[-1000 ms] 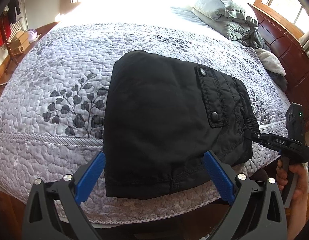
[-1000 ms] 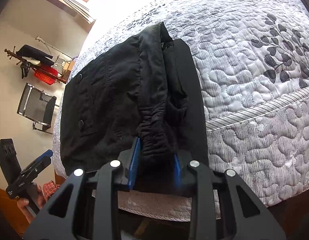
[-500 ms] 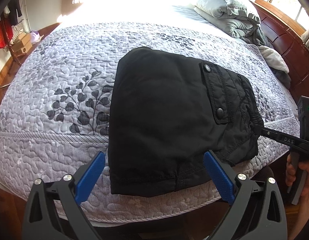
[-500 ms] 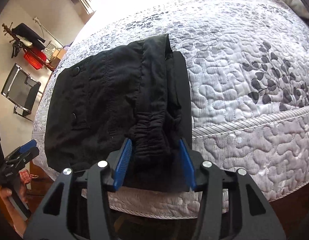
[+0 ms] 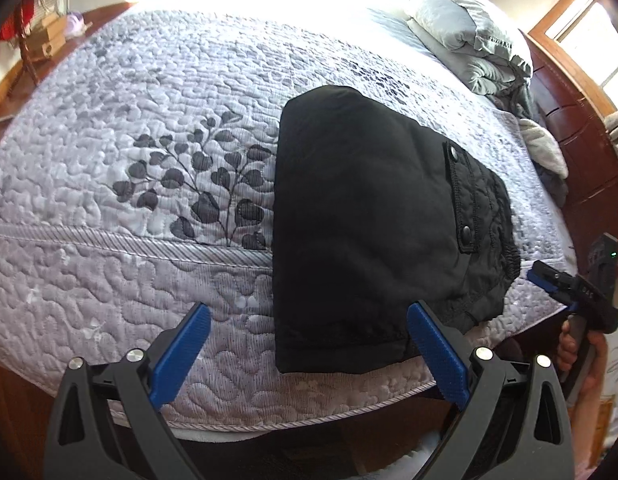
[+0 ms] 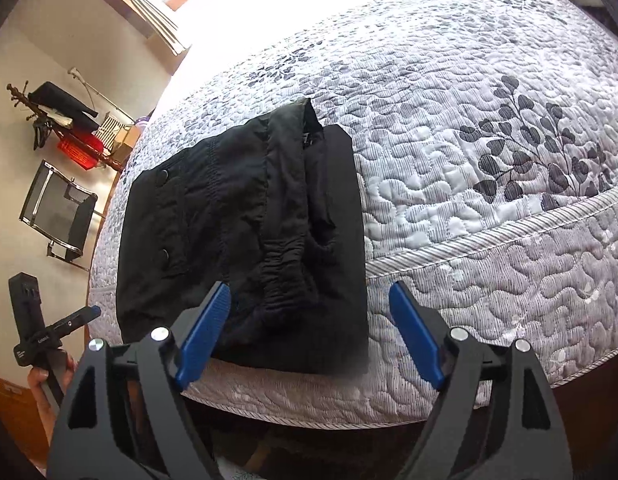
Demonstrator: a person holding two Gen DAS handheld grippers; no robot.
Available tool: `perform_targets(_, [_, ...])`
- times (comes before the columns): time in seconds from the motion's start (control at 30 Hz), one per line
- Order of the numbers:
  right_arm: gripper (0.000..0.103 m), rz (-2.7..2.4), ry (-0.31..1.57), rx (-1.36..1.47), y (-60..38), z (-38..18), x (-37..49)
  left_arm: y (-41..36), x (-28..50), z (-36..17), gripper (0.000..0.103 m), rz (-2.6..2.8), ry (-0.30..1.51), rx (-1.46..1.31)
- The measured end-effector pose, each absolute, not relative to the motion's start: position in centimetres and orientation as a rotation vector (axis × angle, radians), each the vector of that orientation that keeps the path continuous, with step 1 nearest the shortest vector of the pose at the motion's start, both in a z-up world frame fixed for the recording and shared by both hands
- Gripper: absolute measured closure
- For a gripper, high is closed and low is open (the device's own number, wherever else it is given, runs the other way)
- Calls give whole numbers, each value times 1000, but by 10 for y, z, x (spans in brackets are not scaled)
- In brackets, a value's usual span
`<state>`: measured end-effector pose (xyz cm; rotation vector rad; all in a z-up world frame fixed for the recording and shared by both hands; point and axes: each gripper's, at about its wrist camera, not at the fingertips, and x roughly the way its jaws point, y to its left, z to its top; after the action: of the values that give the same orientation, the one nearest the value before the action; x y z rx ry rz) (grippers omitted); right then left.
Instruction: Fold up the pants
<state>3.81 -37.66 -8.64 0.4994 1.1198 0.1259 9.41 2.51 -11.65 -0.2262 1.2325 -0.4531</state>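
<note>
Black pants [image 5: 369,220] folded into a compact rectangle, lying flat on the quilted bedspread [image 5: 129,120] near the bed's front edge, lower end draped a bit over the piped seam. Flap pocket w/ two snaps on top layer, facing up. In right wrist view the elastic waistband side [image 6: 285,264] faces me, layers stacked, one fold sticking up along the middle.

My right gripper [image 6: 309,332]: jaws wide, have just been opening; blue pads either side of the waistband end of the pants, not pressing, nothing held. Left pad overlaps the fabric edge in view, can't tell if it touches. My left gripper [image 5: 305,356]: jaws wide, nothing clamped; right pad sits in front of the pants' lower corner, left pad over bare quilt. Pants partly between the pads but no grip.

Left wrist view also shows the right gripper [image 5: 565,284] at the pants' right end, just off the fabric, hand [image 5: 577,348] on its handle. Right wrist view shows the left gripper [image 6: 57,328] at far left, off the bed edge, apart from the pants.

Bkgd: grey pillows/duvet [image 5: 469,40] bunched at headboard end, wooden headboard [image 5: 581,136], folding chair [image 6: 57,216] and rack w/ red item [image 6: 77,152] by wall.
</note>
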Motion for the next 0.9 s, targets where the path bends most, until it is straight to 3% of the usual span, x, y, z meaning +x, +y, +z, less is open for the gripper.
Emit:
perform_targets(0.43, [19, 235, 1222, 739, -388, -144, 55, 26, 143, -195, 4, -627, 1450, -482])
perform_targets(0.9, [15, 377, 1241, 892, -398, -172, 71, -4, 158, -219, 4, -827, 1561, -658])
